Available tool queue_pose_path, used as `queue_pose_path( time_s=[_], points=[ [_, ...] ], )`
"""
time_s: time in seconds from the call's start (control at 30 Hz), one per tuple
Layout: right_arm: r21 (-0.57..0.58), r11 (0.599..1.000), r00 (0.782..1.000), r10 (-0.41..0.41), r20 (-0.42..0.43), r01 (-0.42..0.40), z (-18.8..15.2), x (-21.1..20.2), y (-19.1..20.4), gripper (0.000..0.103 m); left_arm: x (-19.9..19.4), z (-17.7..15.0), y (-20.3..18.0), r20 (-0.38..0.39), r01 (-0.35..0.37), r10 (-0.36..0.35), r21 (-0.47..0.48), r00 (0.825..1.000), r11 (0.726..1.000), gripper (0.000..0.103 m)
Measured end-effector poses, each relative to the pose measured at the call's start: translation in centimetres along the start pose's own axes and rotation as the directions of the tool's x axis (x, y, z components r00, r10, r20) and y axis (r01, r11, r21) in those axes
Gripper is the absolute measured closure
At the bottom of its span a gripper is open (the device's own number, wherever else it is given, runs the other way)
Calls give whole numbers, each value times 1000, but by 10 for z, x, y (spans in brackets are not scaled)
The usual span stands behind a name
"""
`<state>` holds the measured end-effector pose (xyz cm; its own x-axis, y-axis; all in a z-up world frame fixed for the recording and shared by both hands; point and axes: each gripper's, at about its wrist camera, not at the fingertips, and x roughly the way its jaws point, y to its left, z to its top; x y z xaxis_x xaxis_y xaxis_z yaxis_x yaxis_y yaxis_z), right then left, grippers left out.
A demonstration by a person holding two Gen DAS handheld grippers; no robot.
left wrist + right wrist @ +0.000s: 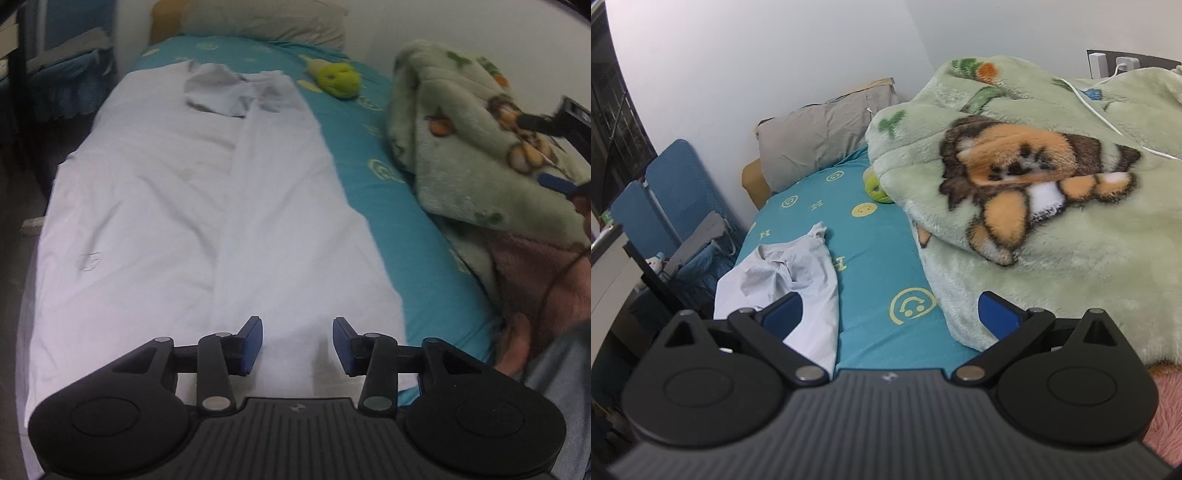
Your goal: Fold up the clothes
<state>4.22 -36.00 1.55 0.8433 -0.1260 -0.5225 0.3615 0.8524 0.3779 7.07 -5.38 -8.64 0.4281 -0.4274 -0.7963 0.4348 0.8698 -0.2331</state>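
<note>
Left wrist view: white garment lies long on the teal bed, 1 side folded in; left gripper hangs apart above its near hem, empty. Right gripper gapes empty too. More folds remain.

Smooth matt white cloth garment, fluffy fleece blanket, matt black plastic claw.

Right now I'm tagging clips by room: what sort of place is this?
Most likely a bedroom: a bed with a teal smiley-print sheet, a grey pillow at its head, and a green fleece cartoon blanket.
</note>
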Motion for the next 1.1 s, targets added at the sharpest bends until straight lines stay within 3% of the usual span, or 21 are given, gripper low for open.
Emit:
queue_pose_path(
  time_s=[0.17,0.27,0.37,0.47,0.5,0.53,0.57,0.73,0.9,1.0,1.1],
  points=[
    [2,1000,1000,-6,2,6,-2,-1,3,0,25,-16,-52,-74,65,-56,129,996,990,53],
    [-1,1000,1000,-9,6,9,-3,-2,3,0,46,-30,-69,-107,68,-48,188,993,980,52],
    [8,1000,1000,-2,12,2,-2,-3,1,0,61,-37,-83,-118,14,16,248,993,969,52],
    [20,1000,1000,7,10,-7,-1,-3,-1,0,69,-45,-82,-111,-23,57,286,992,958,59],
    [24,1000,1000,12,9,-12,-1,-2,-2,0,67,-46,-83,-102,-27,61,302,993,953,69],
    [29,999,1000,18,8,-18,-1,-2,-3,0,69,-46,-83,-98,-21,54,311,994,950,88],
    [33,999,1000,23,9,-23,-1,-3,-4,0,70,-45,-82,-102,-12,45,302,994,953,95],
    [55,998,999,43,21,-44,1,-7,-8,0,74,-36,-82,-95,21,7,289,995,957,99],
    [73,996,998,48,26,-50,1,-8,-12,0,49,-35,-101,-57,52,-34,359,998,932,100],
    [76,996,998,51,30,-53,2,-9,-12,0,39,-33,-113,-74,111,-90,360,993,926,100],
    [72,996,998,50,29,-52,2,-9,-12,0,45,-34,-117,-90,115,-89,347,992,931,100]
  ],
)
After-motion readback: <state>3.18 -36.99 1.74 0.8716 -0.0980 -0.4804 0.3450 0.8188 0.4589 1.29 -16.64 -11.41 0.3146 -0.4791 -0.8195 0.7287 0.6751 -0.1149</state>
